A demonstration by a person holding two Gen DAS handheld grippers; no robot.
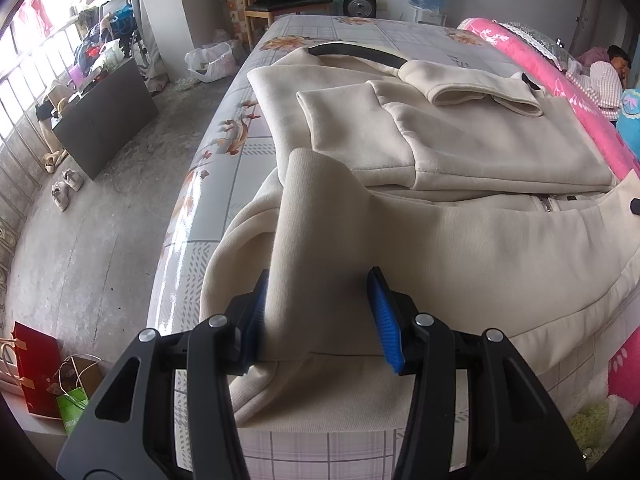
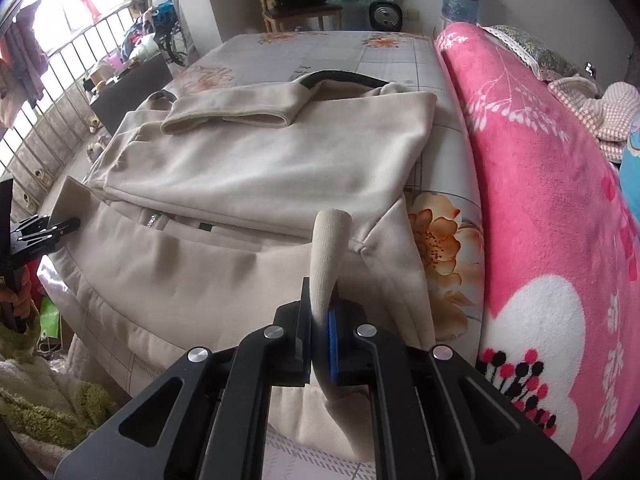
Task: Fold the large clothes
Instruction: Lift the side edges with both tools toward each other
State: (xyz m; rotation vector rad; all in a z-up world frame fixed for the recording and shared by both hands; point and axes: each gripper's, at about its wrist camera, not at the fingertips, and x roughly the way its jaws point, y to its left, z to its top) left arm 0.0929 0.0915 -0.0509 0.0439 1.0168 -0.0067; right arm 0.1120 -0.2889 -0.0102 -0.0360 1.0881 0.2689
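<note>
Cream jacket (image 2: pixel 248 168) on bed (image 1: pixel 320 26) — my right gripper (image 2: pixel 320 320) pinches its hem, left gripper (image 1: pixel 320 312) half-open around a fold, grip unclear — I'd lift both corners level.

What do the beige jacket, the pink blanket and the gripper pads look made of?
Beige jacket: soft matte knit, probably fleece or sweatshirt cotton; its ribbed hem shows fine vertical lines, and there is a metal zip.
Pink blanket: plush, fuzzy pile, likely polyester fleece; printed white and black pattern.
Pads: blue, ridged, matte; looks like rubber or soft plastic, on black hard-plastic fingers.
</note>
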